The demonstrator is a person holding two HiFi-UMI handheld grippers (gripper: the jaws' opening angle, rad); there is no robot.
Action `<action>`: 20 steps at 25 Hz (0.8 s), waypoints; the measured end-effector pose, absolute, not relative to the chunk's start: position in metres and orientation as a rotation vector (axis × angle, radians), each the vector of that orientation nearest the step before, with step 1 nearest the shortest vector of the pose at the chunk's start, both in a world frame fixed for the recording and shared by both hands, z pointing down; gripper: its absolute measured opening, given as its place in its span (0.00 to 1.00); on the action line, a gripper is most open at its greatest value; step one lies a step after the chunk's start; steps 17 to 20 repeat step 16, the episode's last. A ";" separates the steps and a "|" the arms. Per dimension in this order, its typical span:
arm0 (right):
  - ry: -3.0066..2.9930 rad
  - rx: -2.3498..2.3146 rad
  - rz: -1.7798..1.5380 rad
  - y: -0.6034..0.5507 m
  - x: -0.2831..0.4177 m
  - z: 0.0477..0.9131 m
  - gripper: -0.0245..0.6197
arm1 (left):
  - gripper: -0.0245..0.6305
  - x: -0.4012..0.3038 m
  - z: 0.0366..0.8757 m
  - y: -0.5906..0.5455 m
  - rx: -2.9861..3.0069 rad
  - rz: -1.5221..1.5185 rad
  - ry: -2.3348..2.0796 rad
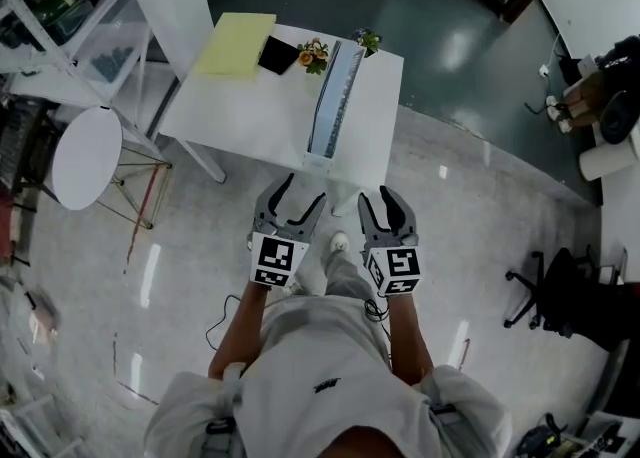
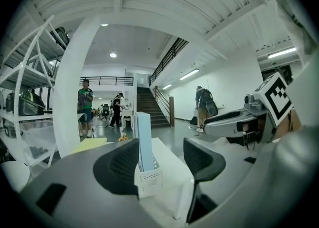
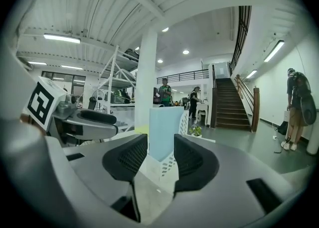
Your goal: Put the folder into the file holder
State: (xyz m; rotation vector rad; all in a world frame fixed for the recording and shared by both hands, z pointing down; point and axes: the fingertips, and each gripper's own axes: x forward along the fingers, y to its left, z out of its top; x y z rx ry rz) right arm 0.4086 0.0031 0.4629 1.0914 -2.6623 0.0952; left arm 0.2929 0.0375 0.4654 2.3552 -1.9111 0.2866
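A white table stands ahead of me. On it a white lattice file holder holds a light-blue folder upright. A yellow folder lies flat at the table's far left corner. My left gripper hangs over the floor short of the table's near edge, open and empty. Beside it my right gripper is shut on nothing. In the left gripper view the holder and blue folder show beyond the left gripper. The right gripper faces the blue folder.
A black object, flowers and a small plant sit at the table's far side. A round white stool and shelving stand left, an office chair right. People and stairs lie beyond.
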 end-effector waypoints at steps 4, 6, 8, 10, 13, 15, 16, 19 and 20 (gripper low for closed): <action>-2.661 1.119 0.084 0.011 0.411 0.455 0.29 | 0.48 0.293 0.459 0.044 2.373 0.287 -1.910; -2.659 1.124 0.078 0.014 0.411 0.453 0.29 | 0.48 0.292 0.457 0.046 2.374 0.285 -1.914; -2.653 1.127 0.072 0.018 0.411 0.452 0.29 | 0.47 0.291 0.456 0.047 2.372 0.279 -1.915; -2.643 1.132 0.066 0.021 0.411 0.451 0.29 | 0.47 0.290 0.456 0.048 2.372 0.280 -1.914; -2.635 1.133 0.064 0.021 0.408 0.450 0.29 | 0.46 0.287 0.454 0.048 2.370 0.278 -1.916; -2.634 1.130 0.060 0.019 0.405 0.449 0.29 | 0.46 0.284 0.453 0.045 2.367 0.275 -1.919; -2.634 1.128 0.058 0.017 0.403 0.449 0.29 | 0.46 0.282 0.453 0.044 2.365 0.273 -1.921; -2.634 1.128 0.058 0.017 0.403 0.449 0.29 | 0.46 0.282 0.453 0.044 2.365 0.273 -1.921; -2.634 1.128 0.058 0.017 0.403 0.449 0.29 | 0.46 0.282 0.453 0.044 2.365 0.273 -1.921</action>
